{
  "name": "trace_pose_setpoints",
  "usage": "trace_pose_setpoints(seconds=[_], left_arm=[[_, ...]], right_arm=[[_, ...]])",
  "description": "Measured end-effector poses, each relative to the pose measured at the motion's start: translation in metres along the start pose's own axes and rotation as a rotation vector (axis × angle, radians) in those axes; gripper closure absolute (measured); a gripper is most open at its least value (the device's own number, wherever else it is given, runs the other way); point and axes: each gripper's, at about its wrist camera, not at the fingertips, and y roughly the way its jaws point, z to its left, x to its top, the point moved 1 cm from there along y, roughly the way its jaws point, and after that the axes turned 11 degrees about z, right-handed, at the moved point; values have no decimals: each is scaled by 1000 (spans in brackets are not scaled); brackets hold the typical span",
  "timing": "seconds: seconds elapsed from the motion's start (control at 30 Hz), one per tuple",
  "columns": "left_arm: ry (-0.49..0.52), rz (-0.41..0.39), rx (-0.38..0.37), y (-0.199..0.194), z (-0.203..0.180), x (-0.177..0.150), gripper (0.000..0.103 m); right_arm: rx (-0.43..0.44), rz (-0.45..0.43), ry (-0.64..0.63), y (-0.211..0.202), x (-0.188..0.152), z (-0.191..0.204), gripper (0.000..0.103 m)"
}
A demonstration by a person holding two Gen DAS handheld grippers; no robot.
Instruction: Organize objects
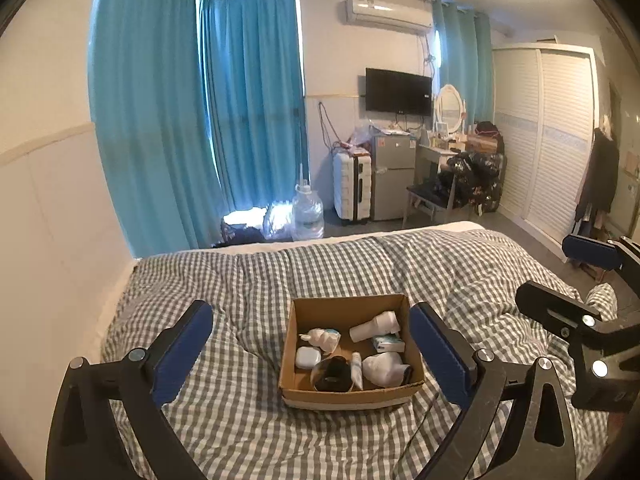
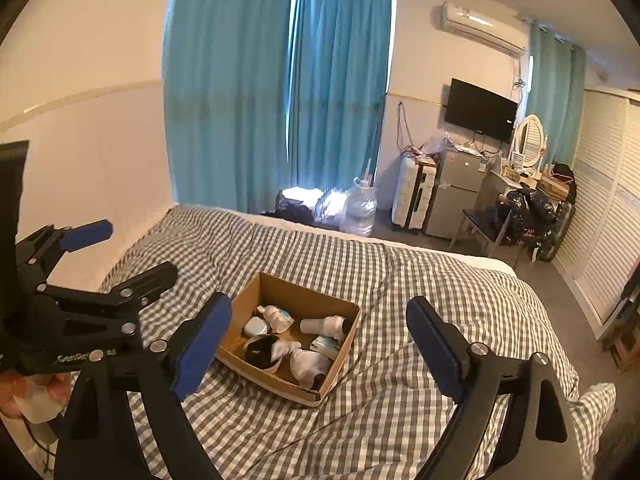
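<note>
An open cardboard box [image 1: 344, 310] sits on the checked bed cover; it also shows in the right wrist view [image 2: 240, 312]. It holds several small items: a white bottle [image 1: 376, 325], a white case [image 1: 308, 357], a dark round thing [image 1: 333, 374], a white tube [image 1: 356, 370] and a white bundle [image 1: 384, 368]. My left gripper [image 1: 312, 350] is open and empty, its fingers on either side of the box, above it. My right gripper [image 2: 320, 342] is open and empty, held above the box's right part.
The bed [image 1: 248, 276] with its grey checked cover fills the foreground. A wall runs along its left side. Beyond the bed stand a water jug [image 1: 307, 216], a suitcase [image 1: 352, 186], a small fridge [image 1: 393, 176], a chair [image 1: 434, 196] and a wardrobe [image 1: 548, 136].
</note>
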Motion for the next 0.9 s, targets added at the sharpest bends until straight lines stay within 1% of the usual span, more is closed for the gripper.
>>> trace_pose_setpoints(seconds=[0.07,0.17,0.2,0.37,0.53,0.6,0.7,0.83,0.9], left_arm=[[6,-12,-2,-7,-1,-7,1],[14,-30,8,-15,1,-16,1],[12,-38,12,-17,1,-19,1],[-3,-70,21,-24,0,-37,0],[-49,-95,19,-21,-2,-61,0],[-59,-101,35,-17,-4,-74,0],[-49,-87,67,-7,-7,-94,0],[-57,-42,88,12,-4,-115,0],[-52,-27,89,17,-4,-124,0]], right_arm=[[-2,-7,14,-6,-7,-1,11],[42,-9,37,-13,-16,-5,11],[40,-21,45,-17,-20,-6,11],[38,-73,78,-21,-37,-11,3],[-5,-101,70,-5,-60,-4,3],[-24,-105,63,2,-69,-3,2],[-50,-112,85,17,-87,-5,2],[-39,-106,101,34,-104,-7,2],[-46,-84,85,44,-112,-6,2]])
